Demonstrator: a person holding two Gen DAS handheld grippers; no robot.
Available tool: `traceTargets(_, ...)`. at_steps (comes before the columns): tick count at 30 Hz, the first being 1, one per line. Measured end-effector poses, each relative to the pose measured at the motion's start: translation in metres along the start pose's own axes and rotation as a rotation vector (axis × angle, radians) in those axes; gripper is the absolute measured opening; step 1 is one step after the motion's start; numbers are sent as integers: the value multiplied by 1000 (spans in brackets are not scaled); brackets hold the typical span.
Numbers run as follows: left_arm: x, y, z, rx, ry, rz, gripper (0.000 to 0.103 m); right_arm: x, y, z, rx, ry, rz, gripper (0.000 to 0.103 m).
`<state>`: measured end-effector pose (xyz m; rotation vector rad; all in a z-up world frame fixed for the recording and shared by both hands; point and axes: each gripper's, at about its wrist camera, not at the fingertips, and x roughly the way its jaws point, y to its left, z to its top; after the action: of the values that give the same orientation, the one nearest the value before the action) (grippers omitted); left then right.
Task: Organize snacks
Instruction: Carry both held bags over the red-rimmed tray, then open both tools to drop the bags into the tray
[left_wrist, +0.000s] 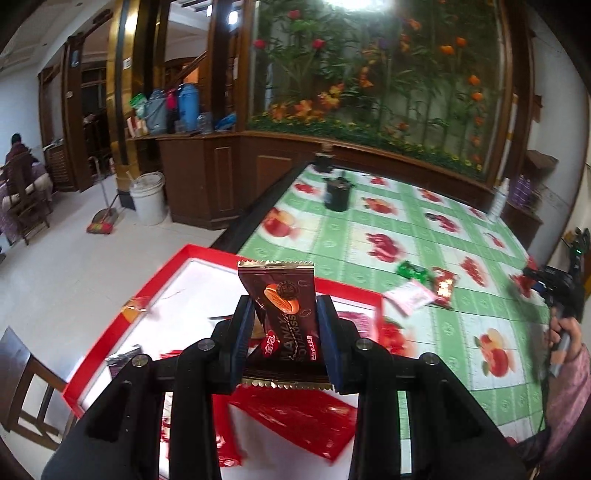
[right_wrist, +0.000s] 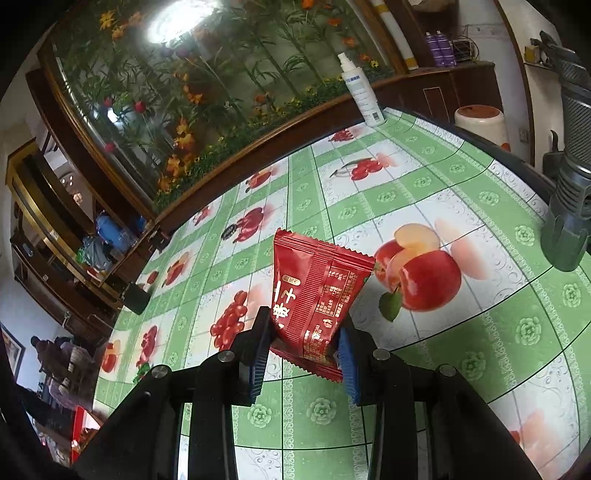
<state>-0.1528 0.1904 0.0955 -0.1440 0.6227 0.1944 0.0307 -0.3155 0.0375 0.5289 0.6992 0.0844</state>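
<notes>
Progress: the sorting is judged to be partly done. Several packets are already seen lying inside the red box (left_wrist: 110, 334), while others are not yet collected.
Left gripper (left_wrist: 284, 339): its jaws are clenched on the brown snack packet (left_wrist: 284, 306), which is pinched by its two side edges.
Brown packet, place: it is held in the air over the red box, above the red packets (left_wrist: 295, 421) lying on the box's white floor.
Brown packet, direction: its long axis runs along the fingers, away from the camera. One gold crimped end points up and outward toward the far wall of the box, the other gold end sits low between the fingers, and the printed face is turned to the camera.
Right gripper (right_wrist: 304, 354): its jaws are clenched on the red snack packet (right_wrist: 317, 295), gripped near its lower end.
Red packet, place: it is held above the worktop (right_wrist: 443, 369), over the green and white fruit-print cloth, well apart from the box, of which only a red corner is seen at the lower left of the right wrist view.
Red packet, direction: its long axis points forward and slightly left, with the free crimped end uppermost and the back label showing.
Left to do: a green packet (left_wrist: 413, 271), a pink packet (left_wrist: 408, 297) and another red one (left_wrist: 445, 286) lie together on the cloth. These, and both held packets, are judged still to be placed.
Unrelated: a spray bottle (right_wrist: 360, 88) stands at the far edge.
</notes>
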Motion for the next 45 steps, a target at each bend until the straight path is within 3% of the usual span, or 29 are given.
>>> traceTargets(9,18,21,2,-8,43,52,33,-22,-3,8,18,-90,34,35)
traceTargets(12,19,24,3,-12,43,49,33,-15,11,3,-17,-57,41,35)
traceTargets(15,22,25,3,-15,50,35,33,-10,41,-8,-54,-23,100,35)
traceTargets(19,21,25,1,-2,56,21,33,8,108,-40,-96,69,256,34)
traceTargets(25,17,33,2,-7,65,48,33,29,266,-131,-312,295,573,34)
traceTargets(29,15,38,0,-3,69,78,33,31,331,-175,-397,384,701,34)
traceTargets(34,22,41,0,-14,83,111,33,26,345,-208,-554,396,686,34)
traceTargets(45,31,29,-1,8,105,141,33,28,344,-215,-555,404,689,34)
